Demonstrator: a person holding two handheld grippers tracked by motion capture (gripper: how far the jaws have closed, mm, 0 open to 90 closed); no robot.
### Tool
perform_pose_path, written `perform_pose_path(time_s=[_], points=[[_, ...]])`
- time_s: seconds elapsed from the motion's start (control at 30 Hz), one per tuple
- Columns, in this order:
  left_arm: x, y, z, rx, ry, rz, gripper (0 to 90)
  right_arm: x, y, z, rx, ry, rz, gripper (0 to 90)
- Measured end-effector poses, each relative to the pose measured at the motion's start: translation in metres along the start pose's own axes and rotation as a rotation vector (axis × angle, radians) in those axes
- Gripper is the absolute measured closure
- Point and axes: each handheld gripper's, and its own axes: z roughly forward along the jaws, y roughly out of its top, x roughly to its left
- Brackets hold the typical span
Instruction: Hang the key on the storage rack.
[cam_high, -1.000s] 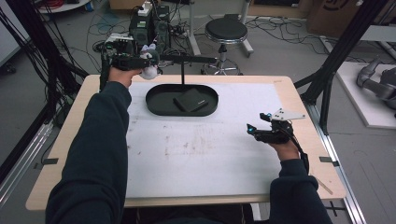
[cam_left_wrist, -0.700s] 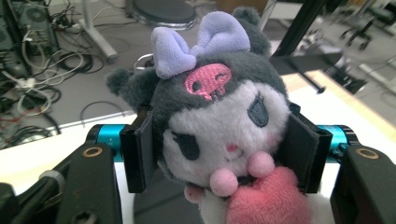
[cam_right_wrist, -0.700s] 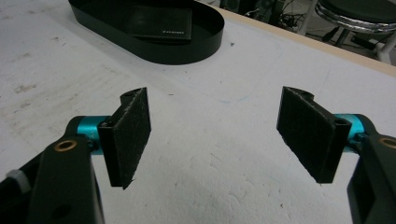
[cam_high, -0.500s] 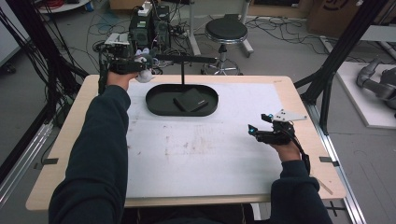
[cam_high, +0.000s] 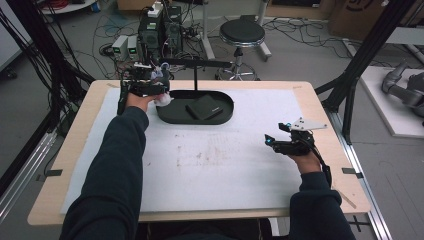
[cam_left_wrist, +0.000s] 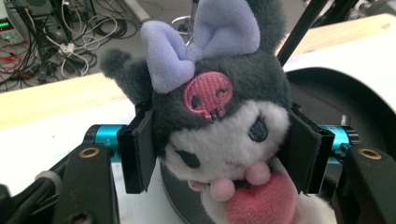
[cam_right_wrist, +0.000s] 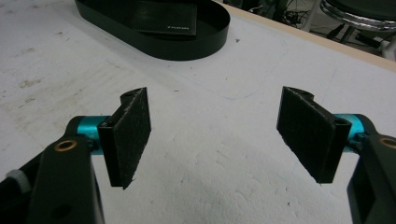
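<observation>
— Two grippers are out, but which one is doing the work?

— Only the left gripper. Its jaws sit either side of a plush toy, a grey and white one with a lilac bow, pads against the sides of the head. They have just been opening a little, with the toy between them, so I'd judge the hold is being eased rather than tightened.

— Where is the toy?

— At the left end of the black oval tray on the far part of the surface, low over the rim. A dark wallet already lies flat in the tray.

— So which step is this?

— Setting the toy down in the tray, as I read it. It hangs at the rim; whether its underside rests on anything I cannot tell.

— And the right gripper?

— Idle over the white mat, jaws spread wide with nothing between them, well apart from the tray.

— What does the next move call for?

— Probably letting the jaws part fully, then lifting straight up so the pads don't drag the soft head along.
</observation>
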Motion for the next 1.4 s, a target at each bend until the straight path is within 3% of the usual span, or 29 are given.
perform_pose_path(time_s=[0.1, 0.17, 0.3, 0.43, 0.5, 0.6, 0.73, 1.03, 1.23, 1.4], points=[[-0.002, -0.007, 0.008, 0.028, -0.014, 0.008, 32.5, 0.000, -0.001, -0.001, 0.001, 0.001, 0.002, 26.5], [-0.003, -0.014, 0.015, 0.072, -0.023, 0.008, 31.1, -0.001, -0.001, -0.001, 0.001, 0.000, 0.006, 26.5], [0.001, -0.030, 0.016, 0.085, -0.042, -0.025, 30.6, -0.001, -0.002, -0.001, -0.001, -0.002, 0.006, 26.5], [0.007, -0.040, 0.005, 0.076, -0.078, -0.063, 30.6, -0.001, -0.002, 0.001, 0.003, 0.001, 0.010, 26.5], [0.006, -0.042, -0.006, 0.033, -0.116, -0.075, 30.6, -0.001, -0.002, 0.001, 0.001, 0.004, 0.010, 26.5], [0.000, -0.042, -0.025, -0.049, -0.162, -0.058, 29.9, -0.003, -0.002, 0.001, 0.002, 0.002, 0.008, 26.5], [-0.008, -0.049, -0.045, -0.120, -0.201, -0.027, 21.3, -0.003, -0.003, 0.000, 0.004, -0.003, -0.004, 26.5], [-0.022, -0.083, -0.088, -0.254, -0.191, 0.151, 18.5, -0.002, -0.006, -0.010, -0.020, -0.017, -0.033, 24.1], [-0.026, -0.112, -0.113, -0.319, -0.202, 0.155, 18.6, 0.001, -0.006, -0.014, -0.017, -0.033, -0.042, 22.9], [-0.026, -0.128, -0.121, -0.333, -0.193, 0.153, 18.6, 0.004, -0.004, -0.015, -0.015, -0.042, -0.050, 22.6]])
